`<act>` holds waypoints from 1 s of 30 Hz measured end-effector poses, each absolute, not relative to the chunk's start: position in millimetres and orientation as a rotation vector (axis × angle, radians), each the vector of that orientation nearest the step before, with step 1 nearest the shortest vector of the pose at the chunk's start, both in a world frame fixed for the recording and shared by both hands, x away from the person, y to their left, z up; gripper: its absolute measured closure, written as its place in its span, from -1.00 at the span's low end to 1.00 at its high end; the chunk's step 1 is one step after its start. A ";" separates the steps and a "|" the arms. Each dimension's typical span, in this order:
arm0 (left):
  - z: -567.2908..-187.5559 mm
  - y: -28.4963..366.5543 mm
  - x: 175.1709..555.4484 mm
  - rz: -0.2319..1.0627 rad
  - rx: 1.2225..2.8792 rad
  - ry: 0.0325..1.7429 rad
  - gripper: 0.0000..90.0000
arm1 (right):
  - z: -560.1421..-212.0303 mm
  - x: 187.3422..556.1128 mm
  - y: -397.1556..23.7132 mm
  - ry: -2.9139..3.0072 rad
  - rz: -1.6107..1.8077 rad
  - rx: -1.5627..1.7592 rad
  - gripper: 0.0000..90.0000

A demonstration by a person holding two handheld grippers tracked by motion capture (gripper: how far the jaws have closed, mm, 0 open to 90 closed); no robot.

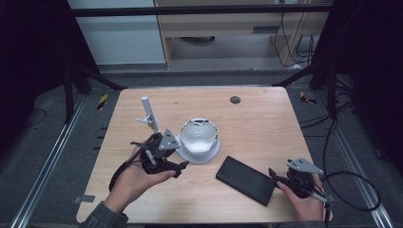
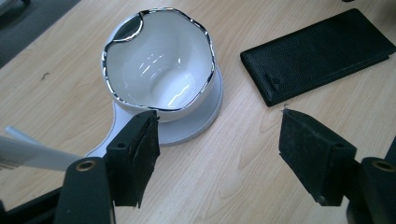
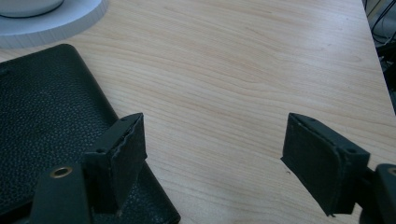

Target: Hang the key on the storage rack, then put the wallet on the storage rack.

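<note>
- White bowl [image 1: 199,135] sits upright on a round white stand [image 1: 209,154] at mid-counter, its silver rim within easy reach from the near side.
- Left tongs [image 1: 183,167] hover just beside the stand, jaws spread, nothing between them; apparently lined up for the bowl.
- Black wallet [image 1: 246,179] lies flat to the right, apart from the stand.
- Right tongs [image 1: 274,175] stand spread and empty at the wallet's near corner.
- Wooden counter [image 1: 266,123] carries all.

Dim room, dark at the edges — the table [image 1: 256,118] catches soft overhead light. Glare streaks the white bowl [image 2: 159,65] (chrome rim glinting). Gripper views sharp; high view slightly grainy.
</note>
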State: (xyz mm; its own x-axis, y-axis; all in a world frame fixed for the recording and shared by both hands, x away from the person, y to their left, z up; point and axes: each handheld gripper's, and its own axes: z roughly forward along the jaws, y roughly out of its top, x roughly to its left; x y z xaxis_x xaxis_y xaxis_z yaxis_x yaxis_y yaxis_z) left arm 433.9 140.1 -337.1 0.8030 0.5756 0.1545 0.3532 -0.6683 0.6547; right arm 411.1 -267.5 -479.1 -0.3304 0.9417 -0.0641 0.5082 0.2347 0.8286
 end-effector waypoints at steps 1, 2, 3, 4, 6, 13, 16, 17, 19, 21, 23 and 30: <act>-339.7 137.9 434.2 0.466 2.356 0.684 -0.36 | -479.2 411.4 -267.7 1.938 0.975 1.309 -0.52; -341.6 136.2 434.4 0.454 2.354 0.683 -0.36 | -478.5 410.8 -266.6 1.940 0.983 1.312 -0.50; -345.1 133.4 434.1 0.441 2.350 0.686 -0.35 | -478.1 410.2 -265.8 1.942 0.990 1.309 -0.48; -348.4 130.7 433.6 0.431 2.351 0.683 -0.34 | -477.3 409.3 -264.2 1.944 1.002 1.305 -0.47; -355.1 125.6 432.9 0.413 2.358 0.677 -0.34 | -476.3 408.3 -261.5 1.950 1.011 1.287 -0.46; -384.9 105.8 431.2 0.344 2.379 0.637 -0.27 | -473.3 403.5 -249.8 1.977 1.031 1.235 -0.23; -396.6 99.6 431.4 0.326 2.381 0.630 -0.17 | -474.0 402.0 -245.1 2.004 1.031 1.210 -0.11; -400.3 97.9 431.4 0.310 2.371 0.632 -0.07 | -474.4 401.7 -243.8 2.010 1.031 1.207 -0.09; -408.3 94.0 431.8 0.283 2.376 0.627 0.06 | -475.0 401.2 -242.6 2.015 1.028 1.199 -0.06; -414.6 90.5 431.8 0.278 2.375 0.625 0.20 | -475.5 401.0 -242.0 2.020 1.028 1.188 -0.02; -421.5 87.5 432.9 0.258 2.372 0.627 0.37 | -475.8 400.6 -241.2 2.026 1.031 1.194 0.00; -438.2 81.6 435.5 0.217 2.372 0.642 0.68 | -476.8 400.7 -240.6 2.039 1.031 1.177 0.10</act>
State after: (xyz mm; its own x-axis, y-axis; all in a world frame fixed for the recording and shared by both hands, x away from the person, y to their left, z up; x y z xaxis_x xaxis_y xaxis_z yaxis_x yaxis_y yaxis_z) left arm 435.5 81.6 -438.2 0.8657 0.5004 -0.0121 0.3905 -0.6600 0.6418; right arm 400.7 -240.6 -476.8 -0.4550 0.8858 -0.0909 0.4521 0.3177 0.8334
